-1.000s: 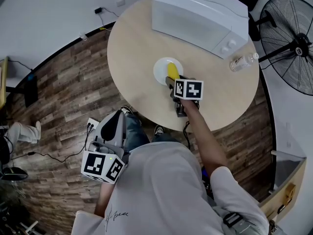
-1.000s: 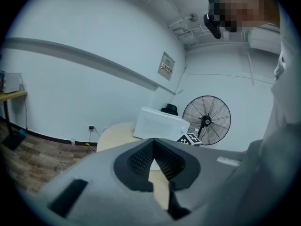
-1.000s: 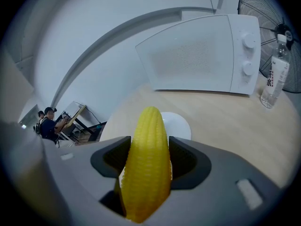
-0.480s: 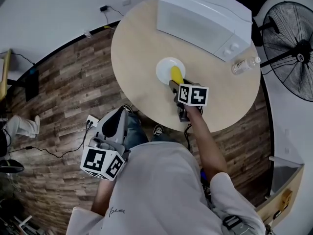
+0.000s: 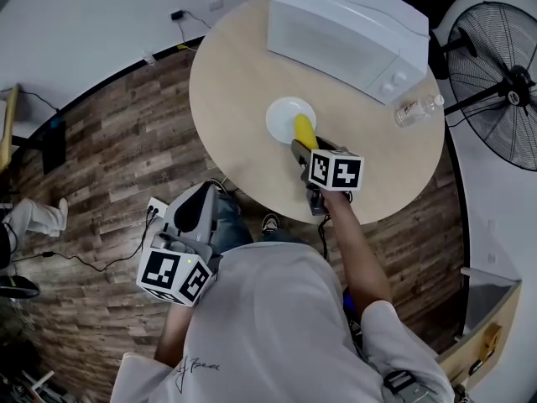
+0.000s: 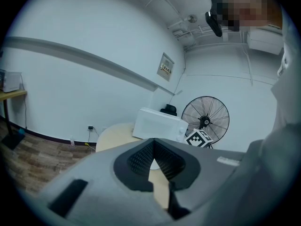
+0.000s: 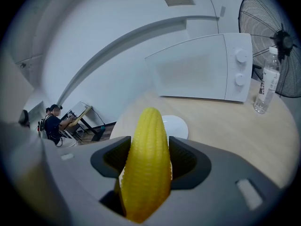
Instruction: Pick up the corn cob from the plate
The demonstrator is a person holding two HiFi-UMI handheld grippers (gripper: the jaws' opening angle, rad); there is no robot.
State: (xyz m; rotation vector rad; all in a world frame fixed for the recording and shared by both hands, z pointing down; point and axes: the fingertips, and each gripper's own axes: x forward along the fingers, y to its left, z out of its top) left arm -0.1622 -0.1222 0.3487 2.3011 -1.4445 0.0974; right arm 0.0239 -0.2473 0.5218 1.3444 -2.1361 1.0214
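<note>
- The corn cob (image 7: 146,166) is clamped between the two jaws of the right gripper (image 7: 148,160). The dark pads are pressed against its sides and its tapered tip points out beyond them.
- In the head view, the right gripper (image 5: 300,146) is held over the round table (image 5: 235,82), with the cob (image 5: 302,128) sticking out from it across the near right edge of the white plate (image 5: 281,114).
- From the right gripper view, the plate (image 7: 181,125) is seen just beyond the cob's tip. Whether the cob touches the plate cannot be told.
- The left gripper (image 6: 153,166) is seen with its jaws brought together at the tips and nothing held between them. Only a thin wedge of the table shows through lower down.
- In the head view, the left gripper (image 5: 201,204) is held off the table, low beside the person's body and above the wooden floor (image 5: 101,158).
- A white microwave (image 5: 348,32) is set at the far side of the table, well apart from the plate.
- A clear water bottle (image 5: 417,107) is laid on its side near the microwave's knob end, by the table's right edge.
- A black standing fan (image 5: 499,82) is placed off the table to the right.
</note>
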